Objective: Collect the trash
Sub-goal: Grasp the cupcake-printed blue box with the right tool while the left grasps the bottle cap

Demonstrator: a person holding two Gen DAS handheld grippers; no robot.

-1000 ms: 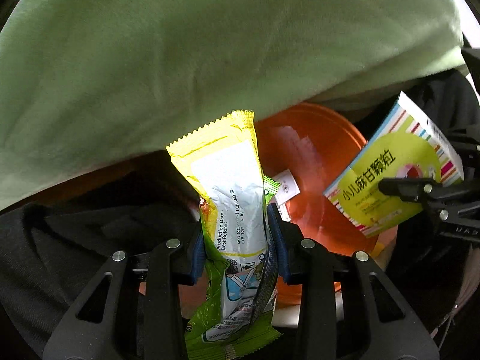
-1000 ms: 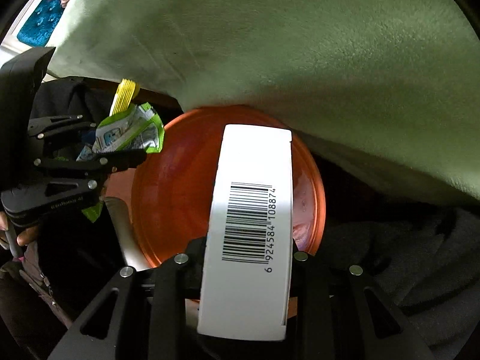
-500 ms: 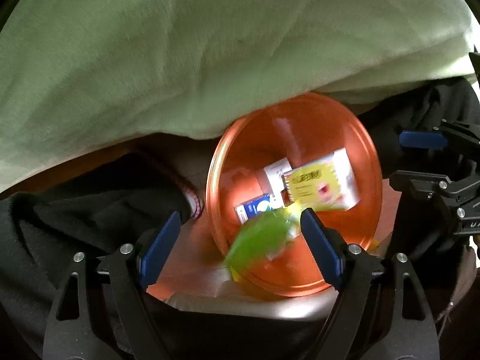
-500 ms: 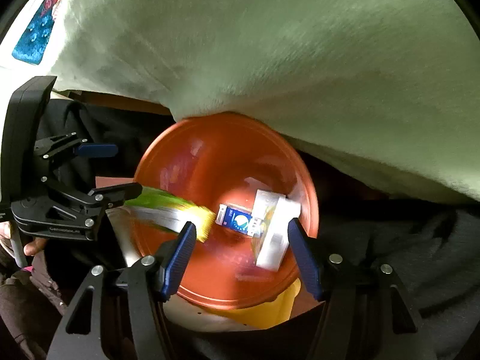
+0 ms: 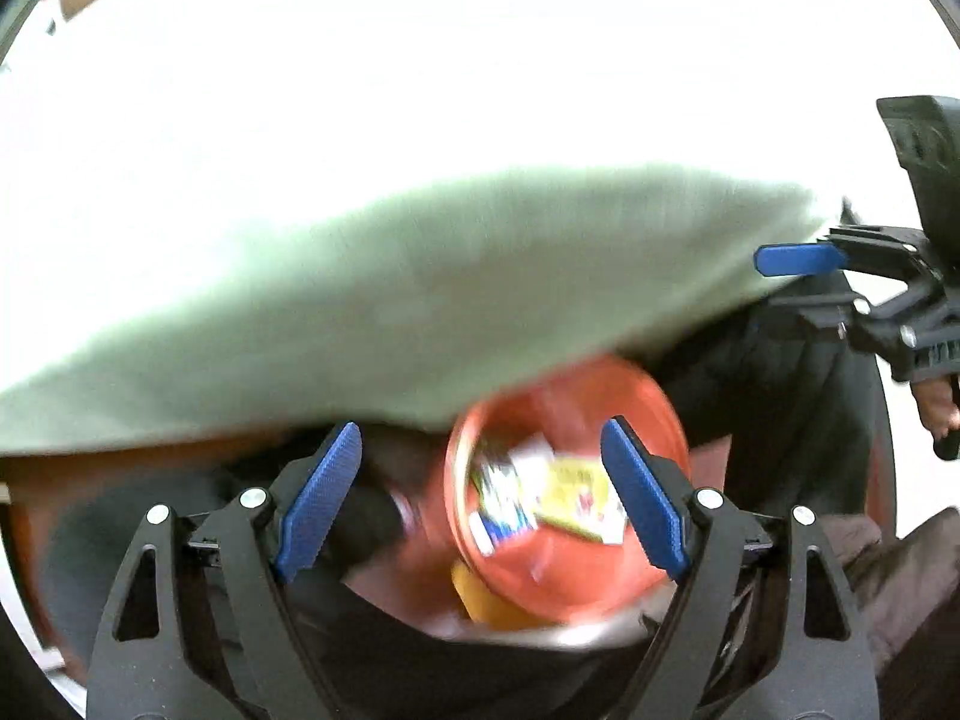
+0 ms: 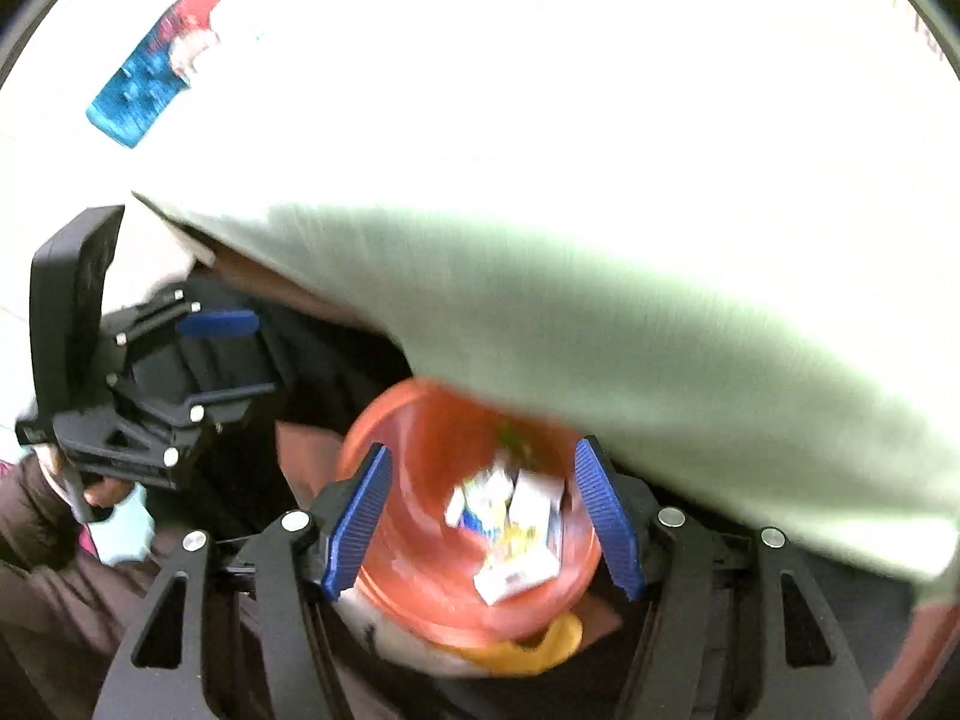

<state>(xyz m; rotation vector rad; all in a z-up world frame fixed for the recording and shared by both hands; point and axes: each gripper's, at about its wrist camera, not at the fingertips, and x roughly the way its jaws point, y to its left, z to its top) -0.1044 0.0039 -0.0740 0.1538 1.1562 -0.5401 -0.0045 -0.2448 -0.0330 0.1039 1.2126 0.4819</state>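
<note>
Nearest in the left wrist view, the left gripper has its blue pads spread wide with nothing between them. The log's last two readings match, so the jaws opened earlier in the second and now stand apart, empty. Below and beyond them sits the orange bucket, blurred, with the trash lying inside it: a yellow box and some white and blue packets. A yellow bag pokes out just under the bucket's near rim. Above the bucket hangs a pale green cloth, which covers part of its far rim. Off to the right, the right gripper shows side-on, pads apart.

Likewise in the right wrist view, the right gripper stands partly open and holds nothing. The bucket lies past its pads, with the boxes and packets heaped at the bottom. To the left, the left gripper is held by a hand. Farther off, a blue and red object lies on the bright surface.
</note>
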